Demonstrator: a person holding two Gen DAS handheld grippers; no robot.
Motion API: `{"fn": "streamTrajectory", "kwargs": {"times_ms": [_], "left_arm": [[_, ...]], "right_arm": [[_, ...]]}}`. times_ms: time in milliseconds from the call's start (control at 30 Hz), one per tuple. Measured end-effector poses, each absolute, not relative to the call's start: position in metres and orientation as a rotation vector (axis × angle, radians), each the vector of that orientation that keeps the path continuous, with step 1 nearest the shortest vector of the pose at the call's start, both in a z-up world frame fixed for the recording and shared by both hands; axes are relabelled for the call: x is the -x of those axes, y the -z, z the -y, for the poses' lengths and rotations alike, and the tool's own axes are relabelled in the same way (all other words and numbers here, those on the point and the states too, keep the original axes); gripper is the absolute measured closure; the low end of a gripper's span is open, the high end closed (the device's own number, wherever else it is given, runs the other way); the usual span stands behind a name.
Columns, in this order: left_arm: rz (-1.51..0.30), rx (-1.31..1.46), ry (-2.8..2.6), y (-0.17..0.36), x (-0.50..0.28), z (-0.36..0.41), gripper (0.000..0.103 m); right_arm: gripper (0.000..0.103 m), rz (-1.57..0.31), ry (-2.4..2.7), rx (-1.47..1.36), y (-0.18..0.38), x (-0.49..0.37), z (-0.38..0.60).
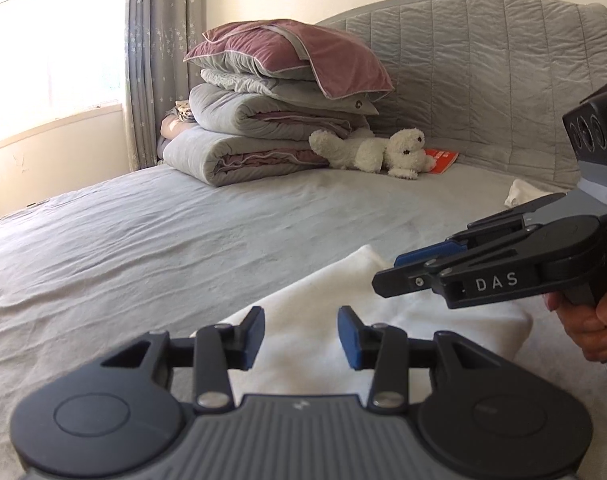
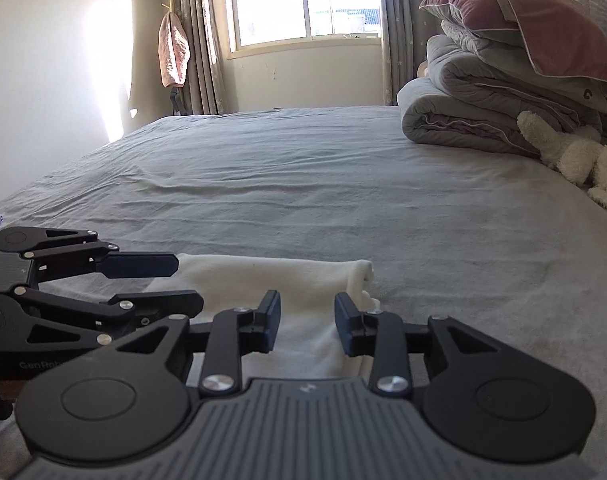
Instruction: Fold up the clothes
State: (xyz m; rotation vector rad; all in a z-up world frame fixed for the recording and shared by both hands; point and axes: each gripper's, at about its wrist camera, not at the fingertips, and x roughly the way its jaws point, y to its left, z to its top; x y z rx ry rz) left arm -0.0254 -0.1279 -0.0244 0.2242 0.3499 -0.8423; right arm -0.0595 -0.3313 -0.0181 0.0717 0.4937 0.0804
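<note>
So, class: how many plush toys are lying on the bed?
1: a white plush dog lies beside the folded quilts near the headboard. Others may be hidden behind the stack.

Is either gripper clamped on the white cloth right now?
No: the left gripper and right gripper both hang open over the white cloth, with nothing pinched between their pads.

We see strong daylight from the window [image 2: 303,0], blown out to white, with glare washing the wall [image 2: 111,64] beside it. The bed [image 2: 303,184] is evenly lit with soft shadows. Fisheye bending curves the edges; corners vignette dark.
</note>
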Motion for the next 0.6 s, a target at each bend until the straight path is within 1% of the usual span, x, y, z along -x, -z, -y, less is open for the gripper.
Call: {"fn": "streamTrajectory", "kwargs": {"times_ms": [200, 233, 300, 433, 467, 600], "left_arm": [[-0.343, -0.202, 0.879, 0.028, 0.056, 0.106, 0.062], [-0.348, -0.209, 0.888, 0.032, 0.060, 0.104, 0.063], [-0.350, -0.228, 0.900, 0.039, 0.069, 0.105, 0.066], [-0.334, -0.250, 0.889, 0.047, 0.078, 0.112, 0.066], [-0.326, -0.263, 0.887, 0.049, 0.081, 0.114, 0.066], [-0.301, -0.314, 0.882, 0.053, 0.089, 0.120, 0.067]], "right_arm": [[0.069, -0.476, -0.125, -0.055, 0.015, 0.088, 0.318], [0.069, -0.483, -0.129, -0.046, 0.018, 0.092, 0.316], [0.069, -0.496, -0.130, -0.030, 0.026, 0.098, 0.314], [0.069, -0.537, -0.099, -0.026, 0.040, 0.100, 0.319], [0.072, -0.547, -0.092, -0.033, 0.043, 0.100, 0.323], [0.075, -0.562, -0.091, -0.074, 0.050, 0.105, 0.332]]}}
